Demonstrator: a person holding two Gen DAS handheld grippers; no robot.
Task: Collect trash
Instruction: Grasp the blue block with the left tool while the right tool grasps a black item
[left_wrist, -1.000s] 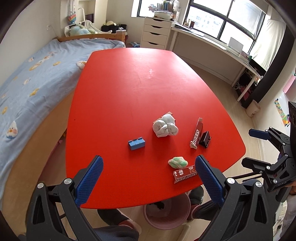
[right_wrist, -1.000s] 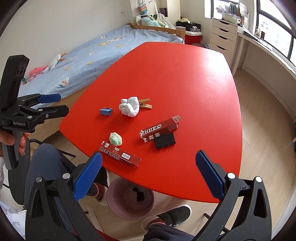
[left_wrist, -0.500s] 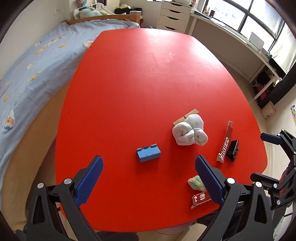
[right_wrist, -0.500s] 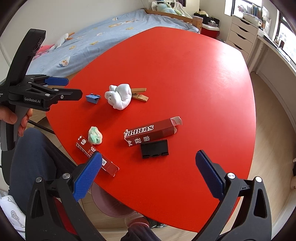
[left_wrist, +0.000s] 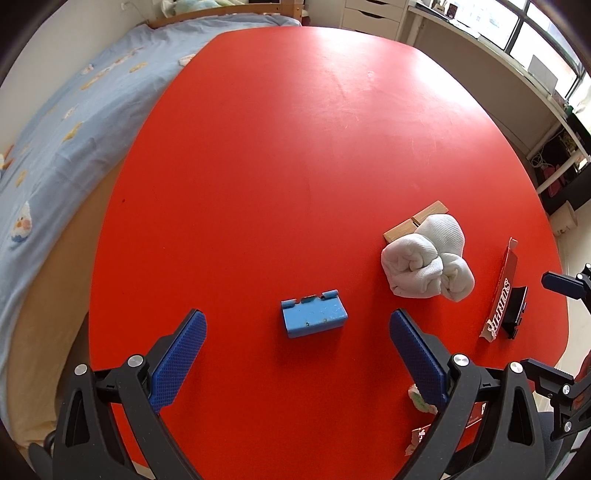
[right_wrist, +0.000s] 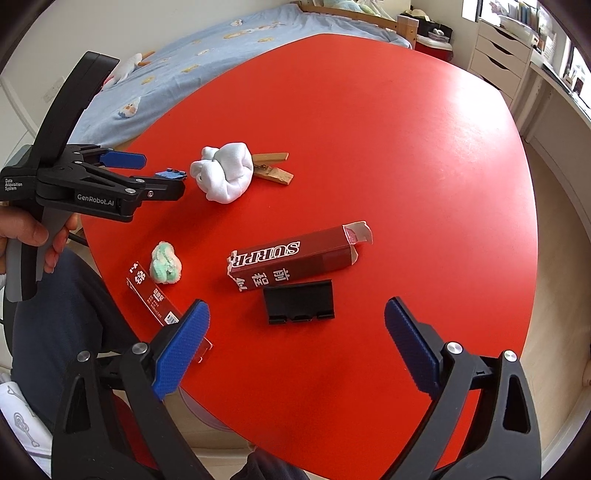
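Observation:
On the red table (left_wrist: 295, 147) lie a blue plastic clip (left_wrist: 313, 317), a white rolled sock (left_wrist: 428, 264) over wooden clothespins (left_wrist: 413, 223), a torn red carton (right_wrist: 295, 258), a black clip (right_wrist: 299, 301), a green-white wad (right_wrist: 166, 263) and a flat red packet (right_wrist: 153, 297). My left gripper (left_wrist: 297, 350) is open, just short of the blue clip, which sits between the fingers' line. It also shows in the right wrist view (right_wrist: 147, 175). My right gripper (right_wrist: 295, 347) is open, just short of the black clip.
A bed with a blue cover (left_wrist: 55, 147) runs along the table's left side. White drawers (right_wrist: 498, 62) and a long desk by the windows (left_wrist: 517, 74) stand at the far right. The person's legs (right_wrist: 66, 314) are at the table's near edge.
Both grippers have moved forward and down over the table. The blue clip now lies close between the left fingers. The bin under the table edge has dropped out of view.

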